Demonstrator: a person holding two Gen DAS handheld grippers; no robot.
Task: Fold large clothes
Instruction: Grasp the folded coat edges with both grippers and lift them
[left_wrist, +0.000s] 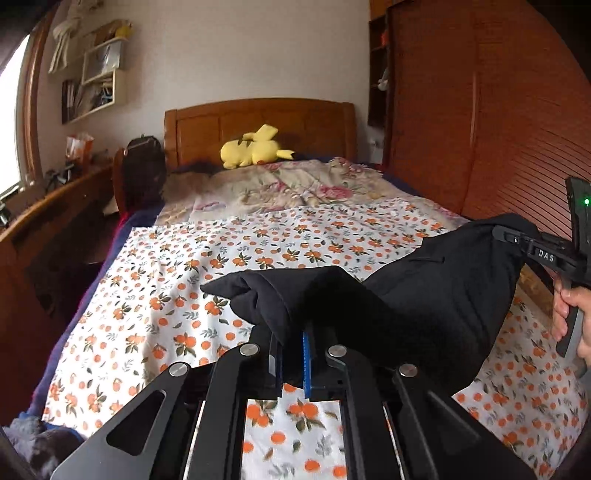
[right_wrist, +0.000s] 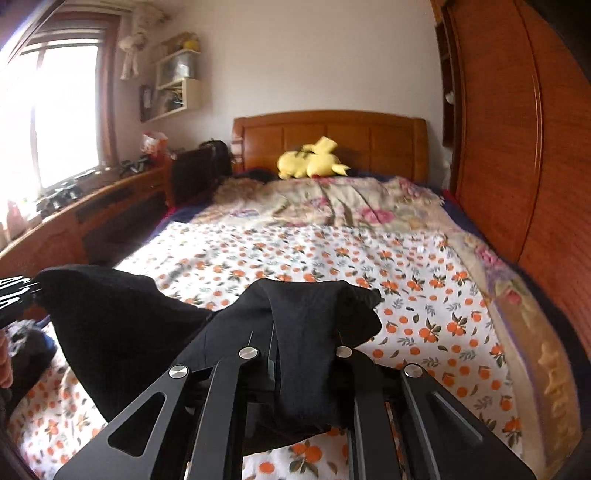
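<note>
A large black garment (left_wrist: 424, 295) hangs in the air above the orange-print sheet (left_wrist: 221, 266), stretched between both grippers. My left gripper (left_wrist: 293, 343) is shut on one bunched edge of it, with blue pads showing under the cloth. My right gripper (left_wrist: 517, 240) shows at the right edge of the left wrist view, pinching the other end. In the right wrist view my right gripper (right_wrist: 306, 350) is shut on the garment (right_wrist: 122, 325), which drapes over its fingers. The left gripper (right_wrist: 35, 290) holds the far corner at the left edge.
The bed carries the orange-print sheet (right_wrist: 369, 258) and a floral quilt (right_wrist: 332, 203) further back. A yellow plush toy (left_wrist: 251, 147) lies by the wooden headboard (left_wrist: 258, 118). A wooden wardrobe (left_wrist: 480, 110) stands on the right, a desk (right_wrist: 92, 210) on the left.
</note>
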